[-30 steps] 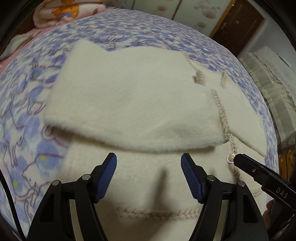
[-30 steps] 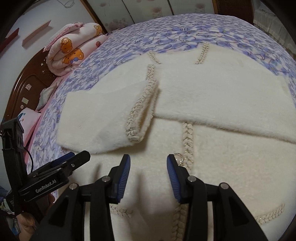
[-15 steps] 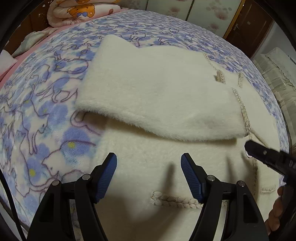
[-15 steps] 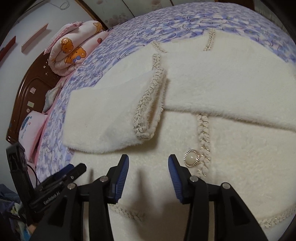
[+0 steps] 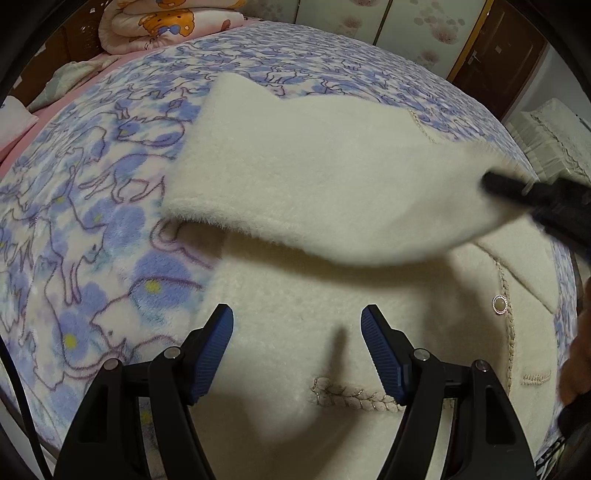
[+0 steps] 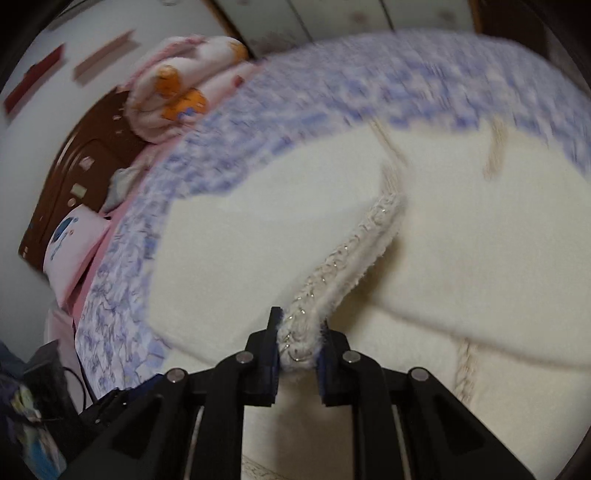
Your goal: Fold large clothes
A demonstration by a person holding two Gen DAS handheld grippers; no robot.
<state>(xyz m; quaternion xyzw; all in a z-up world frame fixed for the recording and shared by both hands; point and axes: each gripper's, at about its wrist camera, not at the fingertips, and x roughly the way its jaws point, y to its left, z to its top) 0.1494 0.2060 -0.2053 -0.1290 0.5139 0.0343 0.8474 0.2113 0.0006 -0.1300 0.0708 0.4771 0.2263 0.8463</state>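
A cream fuzzy jacket (image 5: 325, 339) with braided trim and a round button (image 5: 499, 305) lies flat on the bed, both sleeves folded across its chest. My left gripper (image 5: 297, 332) is open and empty, hovering over the jacket's lower front. My right gripper (image 6: 298, 345) is shut on the braided cuff (image 6: 332, 269) of the left sleeve (image 5: 314, 177) and lifts it off the body. The right gripper also shows in the left wrist view (image 5: 491, 184) at the sleeve's end. The other sleeve (image 6: 480, 258) lies flat.
The bed has a blue and white floral blanket (image 5: 85, 221). A rolled pink quilt (image 5: 162, 22) and a pillow (image 6: 70, 240) lie by the wooden headboard (image 6: 74, 166). Closet doors (image 5: 406, 22) stand beyond the bed.
My right gripper moved forward, closed on the left sleeve's cuff and raised it. The left gripper stayed open and drifted a little to the left.
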